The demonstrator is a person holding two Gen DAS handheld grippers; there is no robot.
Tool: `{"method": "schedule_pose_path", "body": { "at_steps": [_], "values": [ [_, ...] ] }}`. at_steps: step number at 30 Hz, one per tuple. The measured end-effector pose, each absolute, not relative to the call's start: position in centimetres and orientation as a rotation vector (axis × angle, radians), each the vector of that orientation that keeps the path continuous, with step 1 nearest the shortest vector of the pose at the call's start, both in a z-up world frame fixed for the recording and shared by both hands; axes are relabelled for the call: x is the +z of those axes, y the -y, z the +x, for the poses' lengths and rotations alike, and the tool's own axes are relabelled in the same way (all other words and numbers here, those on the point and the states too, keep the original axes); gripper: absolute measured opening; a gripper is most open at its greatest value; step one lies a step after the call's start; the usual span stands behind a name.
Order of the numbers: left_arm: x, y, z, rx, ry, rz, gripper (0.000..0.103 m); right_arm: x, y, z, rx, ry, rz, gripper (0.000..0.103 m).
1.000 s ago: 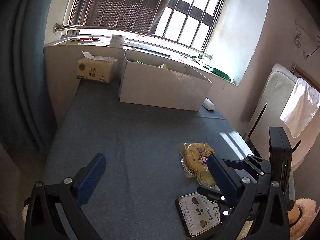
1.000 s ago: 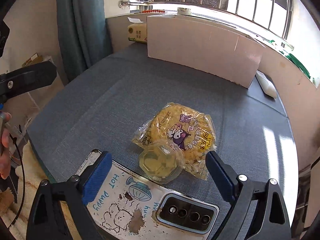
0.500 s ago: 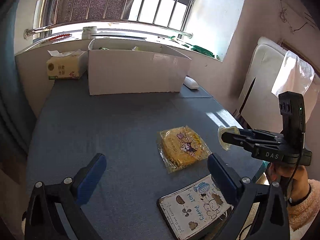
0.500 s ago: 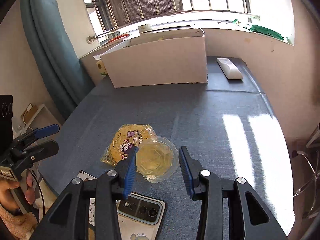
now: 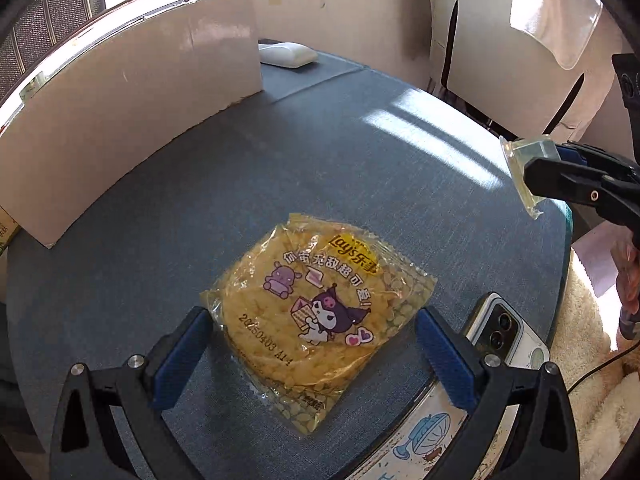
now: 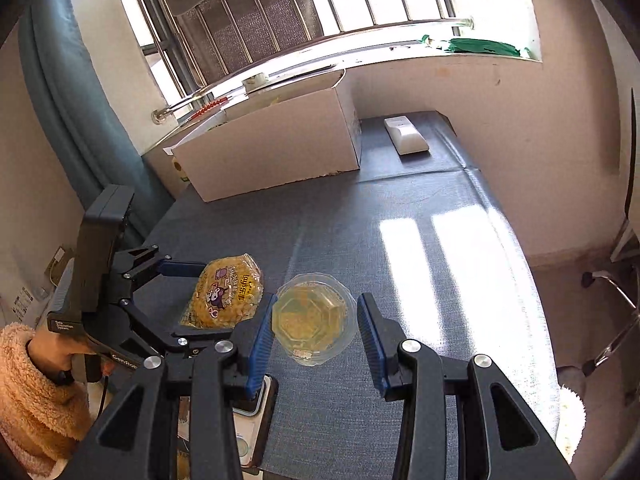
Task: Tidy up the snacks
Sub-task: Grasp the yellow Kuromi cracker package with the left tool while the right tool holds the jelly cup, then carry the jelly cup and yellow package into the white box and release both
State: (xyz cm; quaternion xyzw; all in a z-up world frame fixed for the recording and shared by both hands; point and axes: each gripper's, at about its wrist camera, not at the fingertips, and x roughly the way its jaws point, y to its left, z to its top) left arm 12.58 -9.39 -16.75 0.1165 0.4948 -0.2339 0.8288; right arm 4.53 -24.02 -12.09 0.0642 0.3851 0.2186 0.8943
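Yellow snack bag (image 5: 316, 316) framed by the wide-open left claw (image 5: 316, 356)
The jelly cup (image 6: 314, 318) is gripped in the right claw (image 6: 316, 330); the bag should be pinched centrally.

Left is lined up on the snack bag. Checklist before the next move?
1. Right gripper clamped on jelly cup, cup off the table: ok.
2. Left gripper open, fingers either side of snack bag: ok.
3. Bag lying flat on the table: ok.
4. Phone clear of the left gripper's closing path: not ok, it lies right beside one finger.
5. Cardboard box open on top: ok.
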Motion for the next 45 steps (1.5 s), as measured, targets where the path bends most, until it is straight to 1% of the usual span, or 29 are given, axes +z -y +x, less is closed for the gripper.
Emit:
{"method": "schedule_pose_path", "body": {
  "at_steps": [2,4,6,10,12,14,19,27,31,34,37,42,43,44,45],
  "values": [
    [-16.9,9.7,12.7,-0.500,-1.033,0.267,0.102,-12.2,24.0,4.6,0.455,-0.800,0.132,0.045],
    [-16.8,9.7,13.0,-0.499,-1.024,0.260,0.098,-12.4,24.0,4.7,0.456,-0.805,0.133,0.045],
    [-16.3,9.2,12.9,-0.502,-1.007,0.251,0.077,-12.5,24.0,4.6,0.457,-0.808,0.136,0.045],
    [-15.8,8.2,13.0,-0.517,-1.014,0.191,0.076,-12.6,23.8,4.7,0.461,-0.810,0.135,0.045],
    [-15.1,7.6,12.8,-0.506,-0.970,0.156,0.075,-12.6,23.7,4.7,0.460,-0.810,0.128,0.045],
    [-14.1,6.6,12.5,-0.501,-0.938,0.096,0.075,-12.6,23.6,4.8,0.462,-0.808,0.126,0.045],
    [-10.7,4.4,11.7,-0.431,-0.817,0.067,0.075,-11.8,23.0,5.4,0.479,-0.794,0.123,0.045],
    [-4.7,-0.4,14.2,-0.336,-0.667,-0.024,0.075,-6.9,20.2,10.1,0.576,-0.716,0.092,0.045],
    [-1.7,-3.5,18.1,-0.310,-0.618,-0.119,0.075,-3.5,18.3,14.9,0.611,-0.681,0.090,0.045],
    [-0.5,-5.3,22.1,-0.283,-0.609,-0.171,0.075,-1.5,17.0,19.4,0.632,-0.676,0.122,0.045],
    [0.0,-6.7,25.9,-0.266,-0.622,-0.204,0.075,-0.2,15.6,23.9,0.610,-0.688,0.129,0.045],
    [0.0,-7.1,29.9,-0.236,-0.652,-0.199,0.076,0.3,13.7,29.6,0.566,-0.717,0.107,0.045],
    [0.0,-7.0,30.5,-0.237,-0.663,-0.201,0.077,0.1,13.7,30.7,0.549,-0.729,0.117,0.045],
    [-0.1,-7.0,31.1,-0.251,-0.685,-0.212,0.082,0.0,13.9,31.5,0.540,-0.733,0.138,0.046],
    [-0.3,-7.0,31.7,-0.258,-0.714,-0.223,0.100,-0.2,14.0,32.4,0.543,-0.743,0.162,0.065]
  ]
}}
